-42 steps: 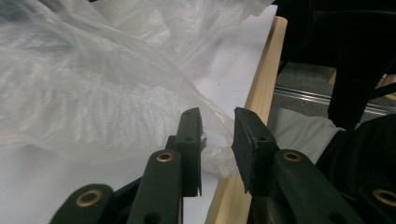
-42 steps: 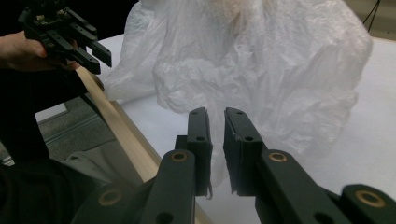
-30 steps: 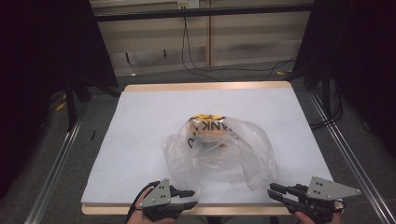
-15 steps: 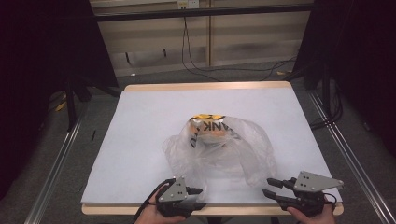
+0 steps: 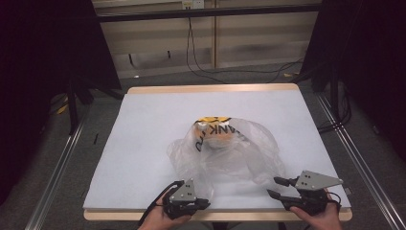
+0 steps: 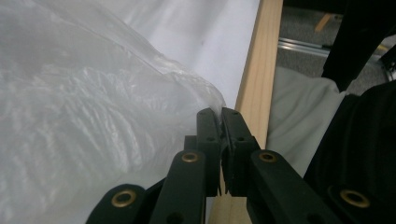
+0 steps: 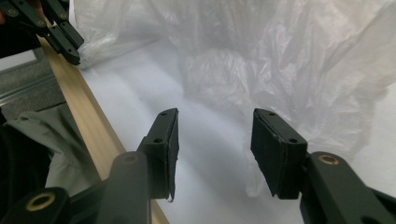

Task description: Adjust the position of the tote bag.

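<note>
Left tool (image 5: pixel 203 203) at the bench's (image 5: pixel 143 124) near edge, against the clear plastic bag (image 5: pixel 239 153) mid-bench; right tool (image 5: pixel 276 188) just beside the bag's right fringe. Left gripper view: jaws have just closed, clenched on a pinch of bag film (image 6: pixel 93 112) by the wooden rim. Right gripper view: right tool (image 7: pixel 214 140) jaws have been opening, released, bag (image 7: pixel 289 60) ahead, untouched

A clear, whitish plastic bag (image 5: pixel 230 153) shows yellow-and-black lettering ahead of black grippers, over a white, pale-wood-edged table (image 5: pixel 143 124).
</note>
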The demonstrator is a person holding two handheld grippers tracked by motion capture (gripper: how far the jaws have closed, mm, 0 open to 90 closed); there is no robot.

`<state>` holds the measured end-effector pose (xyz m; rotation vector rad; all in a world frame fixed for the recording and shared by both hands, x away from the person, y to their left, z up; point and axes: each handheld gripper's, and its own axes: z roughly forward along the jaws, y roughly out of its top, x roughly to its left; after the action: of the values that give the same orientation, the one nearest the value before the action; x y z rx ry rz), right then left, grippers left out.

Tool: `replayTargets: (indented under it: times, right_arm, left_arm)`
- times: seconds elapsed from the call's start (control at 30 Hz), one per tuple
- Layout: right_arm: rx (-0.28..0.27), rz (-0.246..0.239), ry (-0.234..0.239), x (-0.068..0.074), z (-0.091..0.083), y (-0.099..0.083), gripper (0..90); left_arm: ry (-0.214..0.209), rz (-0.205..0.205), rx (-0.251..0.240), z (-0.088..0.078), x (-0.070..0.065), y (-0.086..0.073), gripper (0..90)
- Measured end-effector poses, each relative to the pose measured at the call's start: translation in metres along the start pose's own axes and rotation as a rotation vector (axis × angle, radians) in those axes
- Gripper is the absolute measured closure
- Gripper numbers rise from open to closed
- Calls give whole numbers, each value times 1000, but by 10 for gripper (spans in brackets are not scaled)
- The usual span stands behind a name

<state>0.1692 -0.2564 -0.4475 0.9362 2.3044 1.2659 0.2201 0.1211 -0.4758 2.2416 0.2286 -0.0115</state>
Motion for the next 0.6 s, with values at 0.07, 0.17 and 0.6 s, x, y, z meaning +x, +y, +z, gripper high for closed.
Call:
replayTargets:
  times: [0.07,0.17,0.6]
  right_arm:
    - [-24,11,-19,-1,-7,0,526]
    - [-57,25,-39,-4,-17,-4,537]
    - [-4,31,-73,-6,-18,-10,440]
  left_arm:
    - [-11,-3,-36,-4,0,2,879]
    - [-19,2,-69,-9,-3,4,880]
    - [-56,11,-171,-23,-13,10,882]
